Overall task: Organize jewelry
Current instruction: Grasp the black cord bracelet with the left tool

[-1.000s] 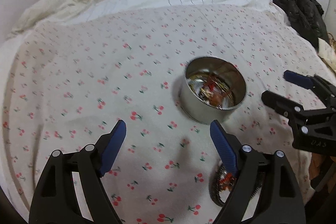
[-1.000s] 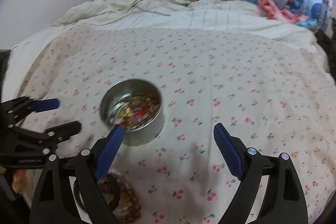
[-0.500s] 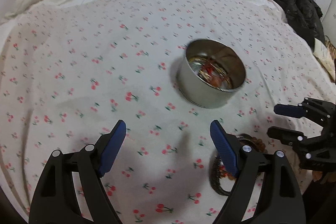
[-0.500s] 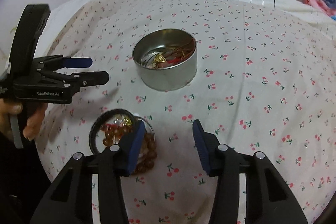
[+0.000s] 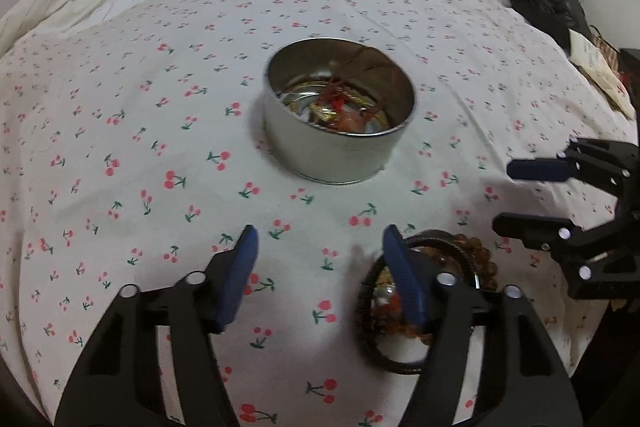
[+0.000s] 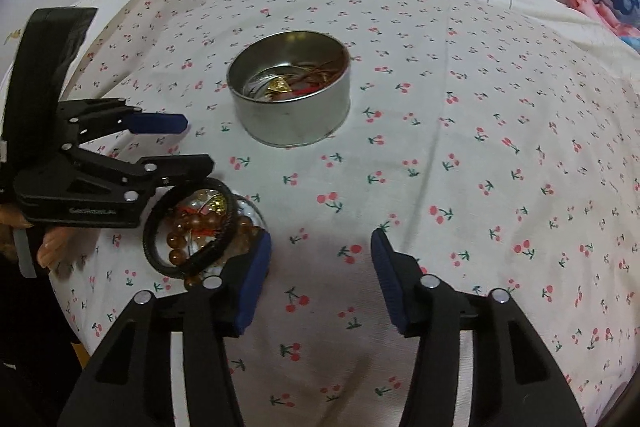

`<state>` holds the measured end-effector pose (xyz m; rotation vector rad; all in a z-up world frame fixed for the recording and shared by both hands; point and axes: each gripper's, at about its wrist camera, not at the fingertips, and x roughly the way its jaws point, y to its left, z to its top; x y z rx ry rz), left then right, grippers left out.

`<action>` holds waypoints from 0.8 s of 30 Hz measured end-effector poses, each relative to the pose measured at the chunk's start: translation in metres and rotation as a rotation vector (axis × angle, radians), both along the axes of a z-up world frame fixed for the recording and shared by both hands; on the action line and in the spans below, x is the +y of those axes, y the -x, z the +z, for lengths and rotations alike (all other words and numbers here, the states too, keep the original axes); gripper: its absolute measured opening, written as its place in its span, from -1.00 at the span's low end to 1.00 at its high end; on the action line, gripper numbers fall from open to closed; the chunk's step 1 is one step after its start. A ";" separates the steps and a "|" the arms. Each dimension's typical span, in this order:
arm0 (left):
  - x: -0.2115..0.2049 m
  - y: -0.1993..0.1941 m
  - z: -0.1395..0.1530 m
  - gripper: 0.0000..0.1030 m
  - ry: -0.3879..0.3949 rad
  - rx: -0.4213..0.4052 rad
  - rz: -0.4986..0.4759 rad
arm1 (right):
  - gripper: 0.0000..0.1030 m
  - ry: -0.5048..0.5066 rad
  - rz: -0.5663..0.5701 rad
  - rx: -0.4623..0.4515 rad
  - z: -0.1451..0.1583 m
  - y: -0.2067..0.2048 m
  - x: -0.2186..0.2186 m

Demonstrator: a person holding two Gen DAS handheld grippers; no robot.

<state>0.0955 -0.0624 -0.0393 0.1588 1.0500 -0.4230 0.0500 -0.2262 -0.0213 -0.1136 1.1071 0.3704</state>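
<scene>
A: What's nearest the left gripper (image 5: 318,253)?
B: Its jaws are closing on nothing; the jewelry pile (image 6: 200,227) of amber beads and a black bracelet lies just off its right fingertip.
A: And the right gripper (image 6: 320,253)?
B: Opening, empty, with the pile by its left finger.
A: Farther out?
B: The round tin (image 6: 290,99), jewelry inside, stands ahead of both on the cherry-print bedsheet (image 6: 480,147).

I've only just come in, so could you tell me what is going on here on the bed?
A person holding a gripper in each hand is sorting jewelry on a cherry-print bedspread. A round metal tin already holds some pieces. A small pile of bracelets, amber beads and a black band, lies on the cloth nearer the person. The left gripper is closing and the right gripper opening beside the pile; neither holds anything.
</scene>
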 end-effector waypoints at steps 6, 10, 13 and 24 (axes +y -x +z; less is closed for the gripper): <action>-0.003 0.006 0.003 0.17 0.047 0.015 -0.060 | 0.12 -0.003 -0.011 -0.008 0.003 0.000 -0.003; -0.009 0.012 -0.002 -0.06 0.018 0.012 -0.095 | 0.13 -0.002 -0.010 -0.011 0.005 0.001 -0.004; -0.008 0.011 -0.007 -0.80 0.038 0.056 -0.102 | 0.14 -0.001 -0.011 -0.011 0.004 0.001 -0.004; 0.042 -0.002 0.008 -0.87 0.156 0.053 0.049 | 0.14 -0.014 0.078 -0.004 0.002 0.009 0.016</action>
